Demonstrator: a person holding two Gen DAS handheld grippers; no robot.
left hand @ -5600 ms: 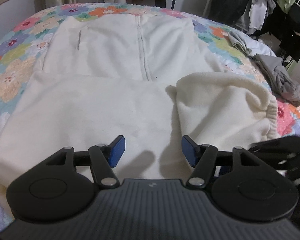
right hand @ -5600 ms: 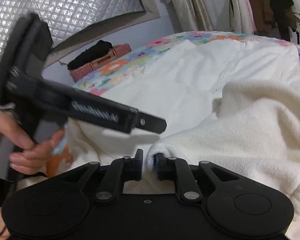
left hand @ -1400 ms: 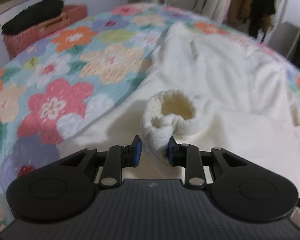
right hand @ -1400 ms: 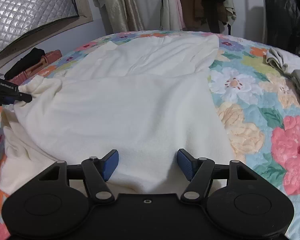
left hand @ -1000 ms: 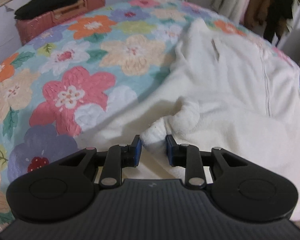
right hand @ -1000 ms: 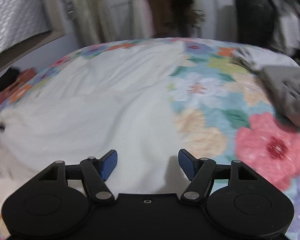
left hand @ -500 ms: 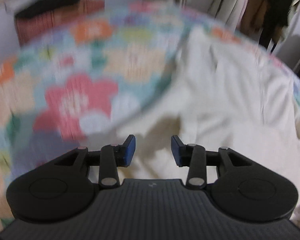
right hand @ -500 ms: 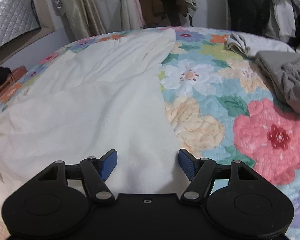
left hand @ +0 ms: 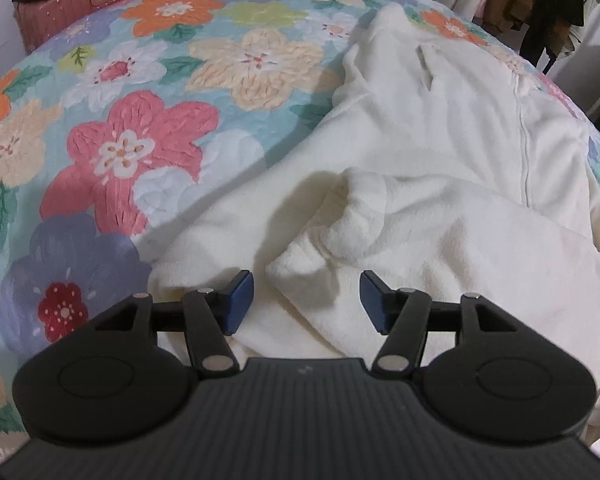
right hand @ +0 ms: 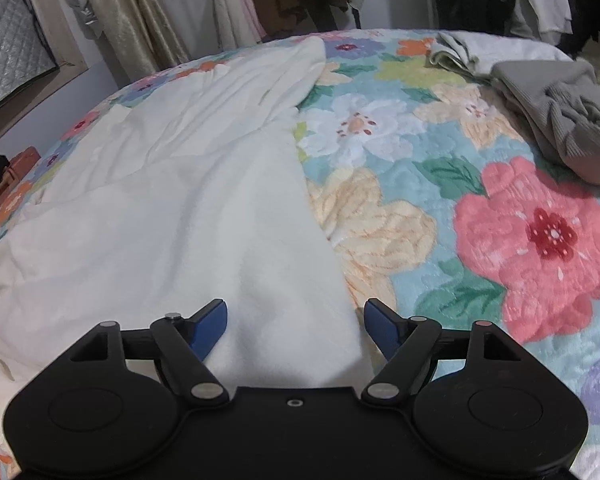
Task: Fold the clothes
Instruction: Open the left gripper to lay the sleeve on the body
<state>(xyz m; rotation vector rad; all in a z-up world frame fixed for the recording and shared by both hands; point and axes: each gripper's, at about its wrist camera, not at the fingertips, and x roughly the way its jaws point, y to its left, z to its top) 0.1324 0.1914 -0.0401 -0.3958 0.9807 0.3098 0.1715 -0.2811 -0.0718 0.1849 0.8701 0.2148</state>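
So right now the cream fleece zip-up jacket (left hand: 440, 152) is spread across the quilted bedspread with the big flowers (left hand: 132, 120), body roughly flat, one sleeve laid back over it. My left gripper (left hand: 306, 300) has just been opening its jaws. The ribbed sleeve cuff (left hand: 340, 236) sits on the bed right in front of the blue pads, and nothing is pinched between them. My right gripper (right hand: 295, 330) has also just been spreading a bit wider and holds nothing. It hangs over the jacket's right-hand edge (right hand: 320, 240), with fleece under the gap and bare quilt just beside it.

Handling-wise, this thing looks thick, soft and floppy. I'd guess light but bulky, and grippy rather than slick, so it should stay where it's dropped but bunch up easily. I'd take it by the seamed bits: the cuff, the hem edge, or along the zip (left hand: 522, 148), not a pinch of loose pile in the middle.

What I can't see: the hem nearest me is hidden under both gripper bodies. The grey knit clothes (right hand: 560, 116) get cut off at the right of the right-hand view, and I can't tell how many layers are under the sleeve.
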